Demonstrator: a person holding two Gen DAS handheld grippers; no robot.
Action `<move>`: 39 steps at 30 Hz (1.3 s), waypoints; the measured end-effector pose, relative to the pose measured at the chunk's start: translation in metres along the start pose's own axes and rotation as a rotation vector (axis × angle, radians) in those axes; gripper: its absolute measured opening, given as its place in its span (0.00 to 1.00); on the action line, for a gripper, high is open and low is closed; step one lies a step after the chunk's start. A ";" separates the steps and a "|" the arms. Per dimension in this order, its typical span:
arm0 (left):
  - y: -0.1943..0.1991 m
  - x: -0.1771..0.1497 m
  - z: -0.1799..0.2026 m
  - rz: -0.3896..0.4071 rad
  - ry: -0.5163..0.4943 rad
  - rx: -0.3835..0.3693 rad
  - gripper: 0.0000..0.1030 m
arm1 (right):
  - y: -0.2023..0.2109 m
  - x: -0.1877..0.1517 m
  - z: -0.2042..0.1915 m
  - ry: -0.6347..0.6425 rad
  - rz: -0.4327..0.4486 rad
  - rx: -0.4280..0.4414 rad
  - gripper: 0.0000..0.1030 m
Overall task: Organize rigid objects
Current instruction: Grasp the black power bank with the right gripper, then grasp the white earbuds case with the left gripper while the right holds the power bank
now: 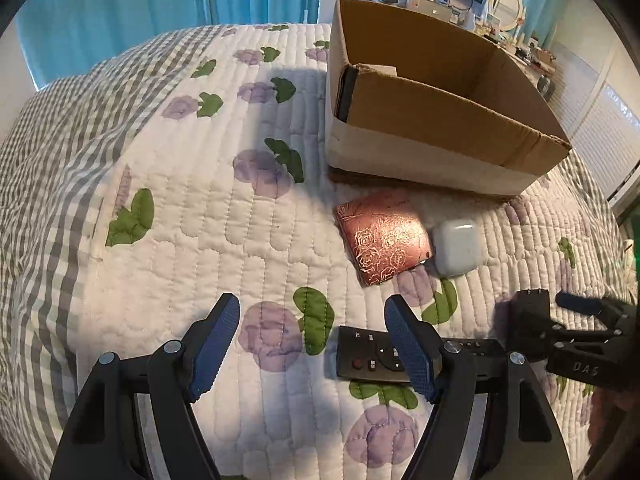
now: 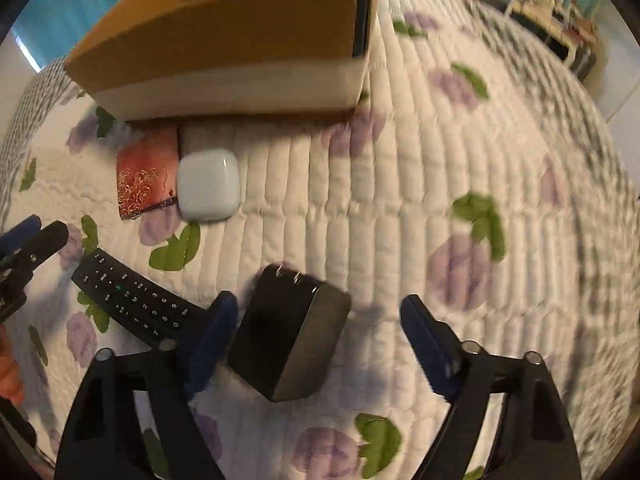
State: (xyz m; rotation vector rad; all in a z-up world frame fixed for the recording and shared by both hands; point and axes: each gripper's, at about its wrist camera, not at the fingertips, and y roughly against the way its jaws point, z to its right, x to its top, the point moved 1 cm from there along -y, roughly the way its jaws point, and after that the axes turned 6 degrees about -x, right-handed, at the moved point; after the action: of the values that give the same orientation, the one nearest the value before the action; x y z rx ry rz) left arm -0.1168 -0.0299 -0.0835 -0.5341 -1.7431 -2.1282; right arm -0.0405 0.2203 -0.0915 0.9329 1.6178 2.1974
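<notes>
Both grippers, left gripper [image 1: 312, 344] and right gripper [image 2: 320, 340], gape over floral quilt [image 1: 200, 208] (teal curtains [image 1: 120, 4] behind).

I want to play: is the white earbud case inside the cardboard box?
No, the white earbud case lies on the quilt outside the cardboard box.

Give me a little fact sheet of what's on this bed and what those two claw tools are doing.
surface: quilt with purple flowers
box: open cardboard box, a dark flat thing upright inside one end
beside box: pink case touching white earbud case
remote: flat on quilt
charger: between right gripper fingers, not pinched
left gripper: open, holds nothing
</notes>
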 end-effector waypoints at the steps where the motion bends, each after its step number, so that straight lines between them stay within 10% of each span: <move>1: 0.000 0.001 0.001 -0.001 0.002 0.002 0.75 | -0.004 -0.002 -0.001 -0.006 -0.014 0.009 0.77; 16: -0.016 -0.002 0.049 -0.033 -0.096 -0.003 0.75 | 0.006 -0.010 0.012 -0.021 -0.021 0.050 0.39; 39: -0.079 0.010 0.138 0.003 -0.259 -0.113 0.72 | 0.012 0.035 0.056 0.025 0.052 0.007 0.37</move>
State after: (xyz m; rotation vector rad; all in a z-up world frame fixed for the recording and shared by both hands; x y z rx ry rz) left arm -0.1538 0.1207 -0.1213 -0.8766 -1.7547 -2.2491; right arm -0.0299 0.2781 -0.0588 0.9643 1.6308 2.2477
